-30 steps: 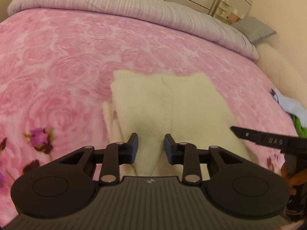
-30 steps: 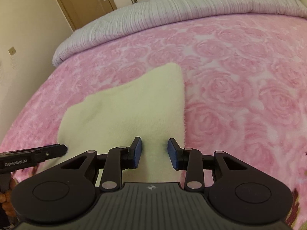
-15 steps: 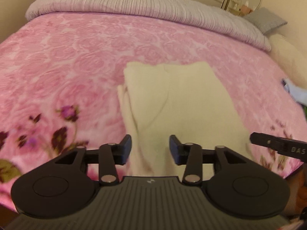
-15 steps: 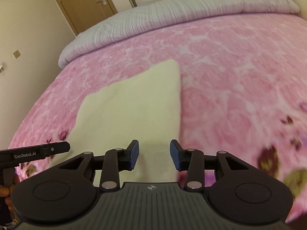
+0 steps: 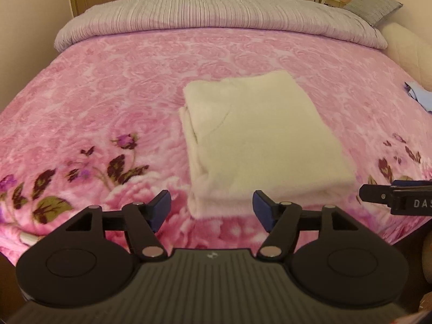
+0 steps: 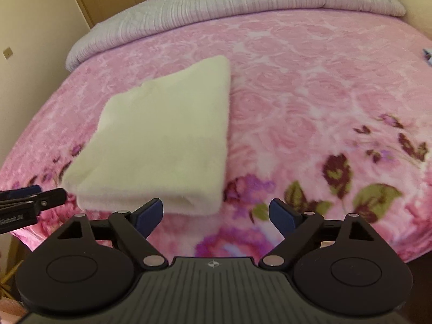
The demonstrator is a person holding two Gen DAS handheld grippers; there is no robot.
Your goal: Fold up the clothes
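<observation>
bed [image 5: 113, 86] fills both views, with a pink rose blanket [image 6: 310, 86] spread flat over it, so it makes a wide soft place to fold on. a grey quilt [image 5: 216, 13] lies rolled at the 12 o'clock end, out of the way.

the cream garment [image 5: 259, 135] lies on the blanket as a neat block with layers stacked, and its thick doubled edge faces 6 o'clock. in the left view it sits just past the claw toward 12 o'clock, a bit to 1 o'clock. in the right view it sits toward 10 o'clock. it lies folded the way the task wants. whether more folds are meant, i cannot tell.

a small blue cloth [image 5: 418, 94] peeks in at 3 o'clock near the bed edge, well apart from the garment.

the left gripper [image 5: 212, 206] hangs near the folded edge with its blue pads wide apart and nothing between them. the right gripper [image 6: 216, 213] is the same, pads wide apart and bare, just beside the near right corner. both seem free of the cloth so the folds can rest flat.
</observation>
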